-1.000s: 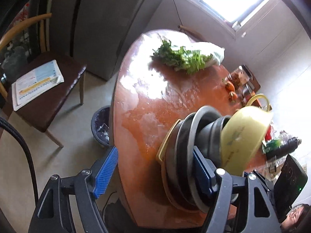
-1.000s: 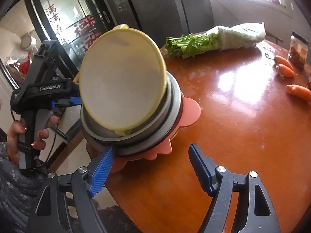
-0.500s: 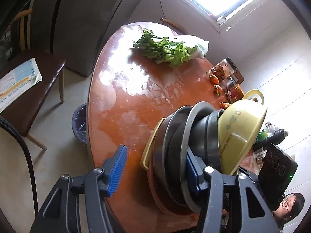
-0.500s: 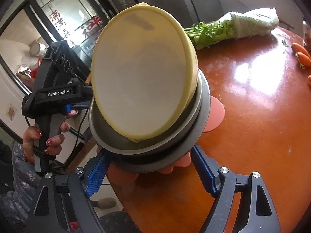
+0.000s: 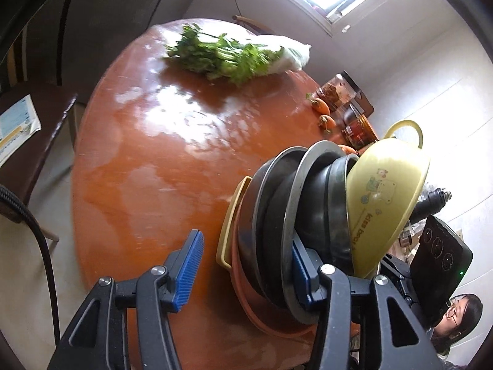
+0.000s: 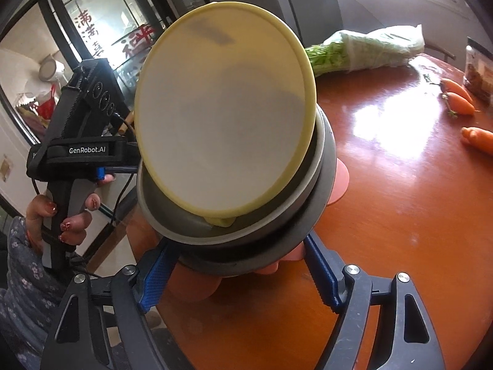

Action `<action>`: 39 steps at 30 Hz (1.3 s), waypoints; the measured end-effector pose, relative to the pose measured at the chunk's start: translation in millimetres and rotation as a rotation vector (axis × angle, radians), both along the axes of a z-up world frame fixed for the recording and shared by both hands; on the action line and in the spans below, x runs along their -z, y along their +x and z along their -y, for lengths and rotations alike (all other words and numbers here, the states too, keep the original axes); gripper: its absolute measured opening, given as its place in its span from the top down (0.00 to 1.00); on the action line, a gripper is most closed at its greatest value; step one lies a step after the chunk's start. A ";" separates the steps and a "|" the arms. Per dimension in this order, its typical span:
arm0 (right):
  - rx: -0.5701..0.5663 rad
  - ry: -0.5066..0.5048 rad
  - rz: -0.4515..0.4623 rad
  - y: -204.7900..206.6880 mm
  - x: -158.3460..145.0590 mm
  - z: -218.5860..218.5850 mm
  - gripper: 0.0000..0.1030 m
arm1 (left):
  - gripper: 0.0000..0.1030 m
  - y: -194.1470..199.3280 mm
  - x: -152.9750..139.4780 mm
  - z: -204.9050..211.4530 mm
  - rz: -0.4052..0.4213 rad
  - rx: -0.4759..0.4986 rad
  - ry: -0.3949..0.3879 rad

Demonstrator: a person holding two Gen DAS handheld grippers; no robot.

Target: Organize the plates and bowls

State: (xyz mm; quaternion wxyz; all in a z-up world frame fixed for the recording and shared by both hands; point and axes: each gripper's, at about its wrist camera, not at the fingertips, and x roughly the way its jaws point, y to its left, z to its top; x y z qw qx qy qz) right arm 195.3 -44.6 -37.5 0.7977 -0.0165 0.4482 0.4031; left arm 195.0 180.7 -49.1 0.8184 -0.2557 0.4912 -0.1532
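Now closer, stack (image 6: 234,166) tilted steeper, upright

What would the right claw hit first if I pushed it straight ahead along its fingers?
Most likely the stack of plates and bowls: its lower rims already sit between the right claw fingers, with the tilted yellow bowl above. Depth is hard to judge.
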 end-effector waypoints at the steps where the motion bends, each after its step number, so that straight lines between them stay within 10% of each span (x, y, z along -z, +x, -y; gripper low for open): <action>1: 0.003 0.000 0.001 0.7 0.1 4.8 0.23 | 0.49 2.4 0.3 5.2 -0.002 0.006 0.001; 39: 0.201 -0.036 0.059 4.1 -7.3 208.4 0.26 | 0.49 79.4 -4.4 214.2 0.000 0.224 0.088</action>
